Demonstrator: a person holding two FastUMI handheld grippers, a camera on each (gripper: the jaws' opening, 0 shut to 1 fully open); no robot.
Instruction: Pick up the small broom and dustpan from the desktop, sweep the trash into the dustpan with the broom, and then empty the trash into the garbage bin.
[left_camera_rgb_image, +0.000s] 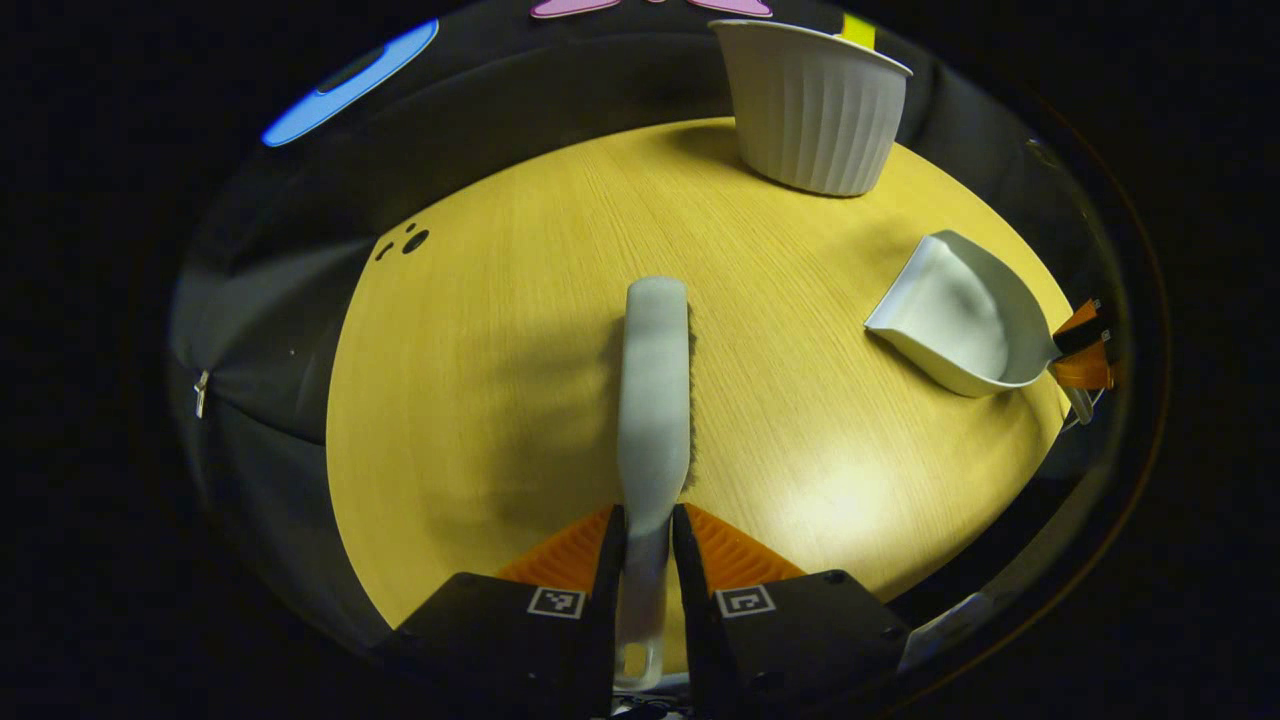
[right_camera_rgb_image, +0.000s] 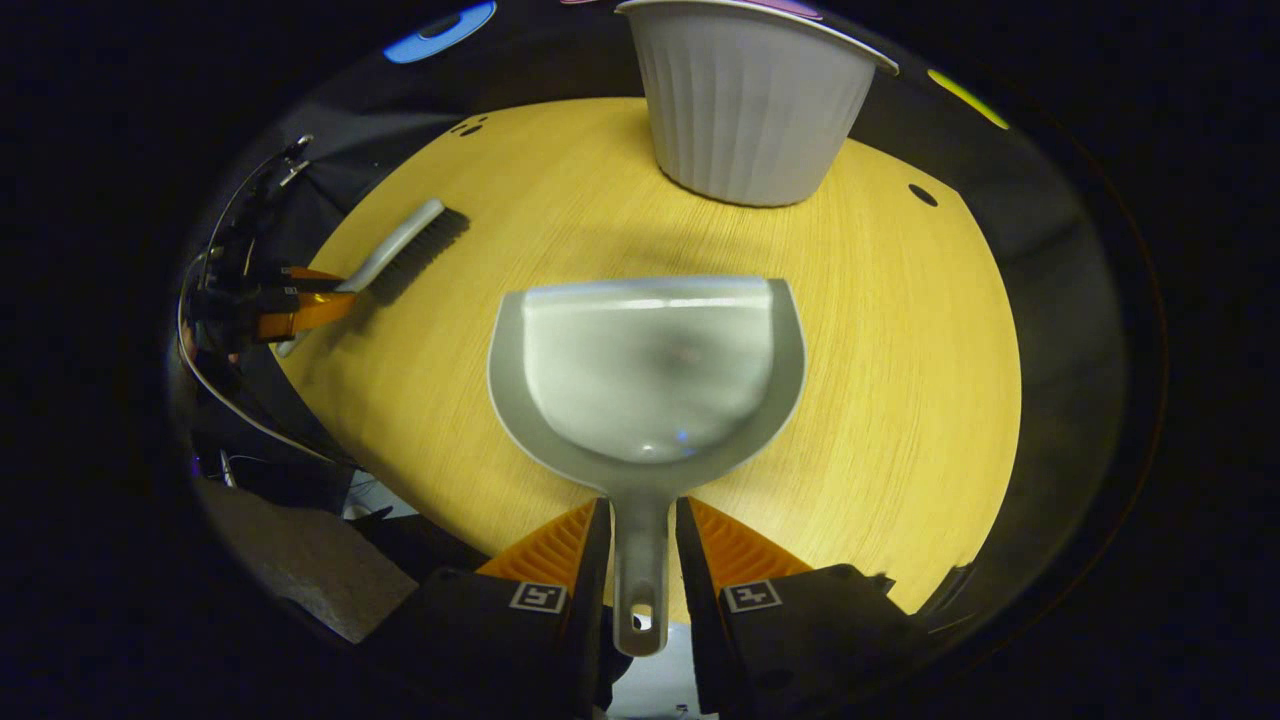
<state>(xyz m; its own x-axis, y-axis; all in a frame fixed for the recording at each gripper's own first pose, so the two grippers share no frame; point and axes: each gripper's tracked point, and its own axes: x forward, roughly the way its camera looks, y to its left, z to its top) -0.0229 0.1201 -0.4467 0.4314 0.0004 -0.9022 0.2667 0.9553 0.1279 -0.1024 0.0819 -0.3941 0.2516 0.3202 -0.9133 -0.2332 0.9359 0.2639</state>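
A pale grey broom (left_camera_rgb_image: 652, 400) runs straight ahead over the yellow wooden table (left_camera_rgb_image: 480, 380), and my left gripper (left_camera_rgb_image: 648, 520) is shut on its handle. The grey dustpan (right_camera_rgb_image: 650, 370) points toward the white ribbed garbage bin (right_camera_rgb_image: 750, 110), with my right gripper (right_camera_rgb_image: 640, 515) shut on its handle. From the left gripper view the dustpan (left_camera_rgb_image: 950, 320) sits at the right, tilted, with the right gripper (left_camera_rgb_image: 1085, 345) behind it. From the right gripper view the broom (right_camera_rgb_image: 400, 250) shows its dark bristles at the left, held by the left gripper (right_camera_rgb_image: 290, 310). The bin (left_camera_rgb_image: 815, 110) stands at the table's far edge.
Small dark holes mark the tabletop (left_camera_rgb_image: 415, 240) near its far-left rim, and another hole (right_camera_rgb_image: 922, 195) lies right of the bin. Cables (right_camera_rgb_image: 230, 400) hang by the left gripper. Black cloth surrounds the table.
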